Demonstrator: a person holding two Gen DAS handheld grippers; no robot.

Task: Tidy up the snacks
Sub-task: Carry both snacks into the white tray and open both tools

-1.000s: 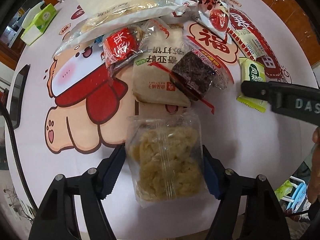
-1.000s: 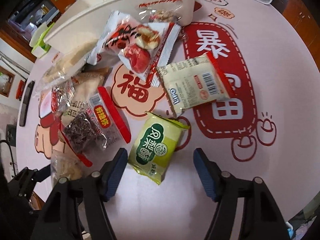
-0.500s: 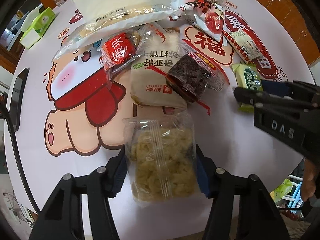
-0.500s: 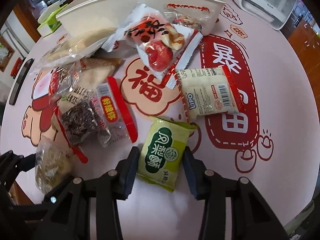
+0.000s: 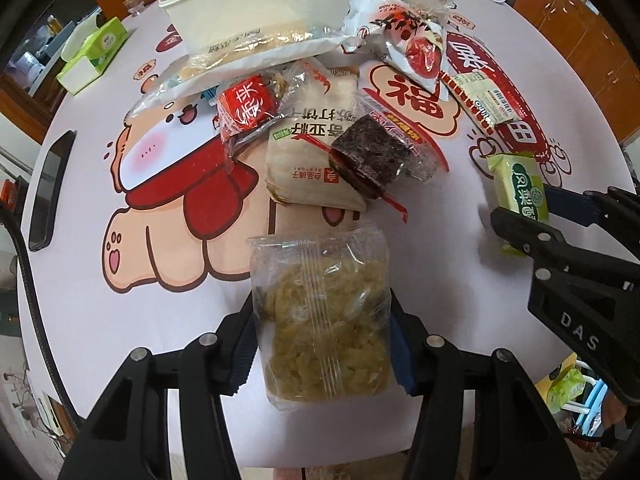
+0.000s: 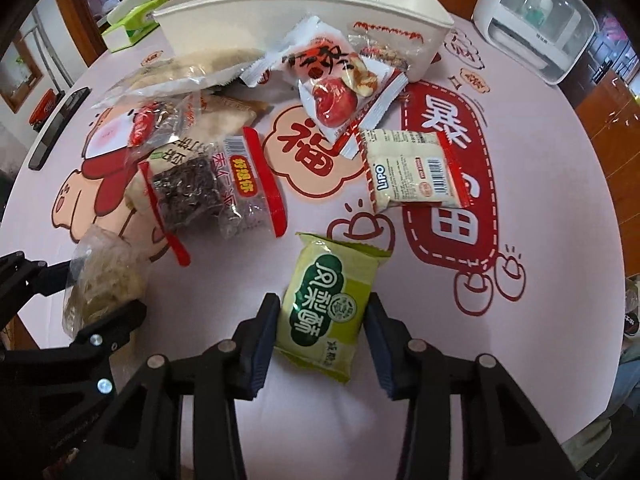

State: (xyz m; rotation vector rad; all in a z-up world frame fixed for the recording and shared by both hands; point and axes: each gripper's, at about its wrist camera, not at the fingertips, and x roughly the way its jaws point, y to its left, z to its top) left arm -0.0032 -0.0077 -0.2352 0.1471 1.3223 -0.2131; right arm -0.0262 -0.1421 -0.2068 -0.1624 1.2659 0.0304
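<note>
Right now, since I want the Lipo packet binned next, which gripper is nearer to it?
Right. The right gripper, holding the green packet, sits just below the Lipo packet; the left gripper is further away.

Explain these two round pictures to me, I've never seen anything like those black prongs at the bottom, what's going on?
Those prongs are the fingers of two hand-held grippers; a person holds one in each hand, and there is no robot arm. Each picture comes from a fisheye camera on one gripper, looking along its fingers. The left gripper is closing on a clear bag of pale yellow snack. The right gripper is shut on a green packet. Both hang over a pink printed tablecloth strewn with wrapped snacks, such as a Lipo biscuit pack and a dark brownie-like cake. A cream bin stands behind them.
</note>
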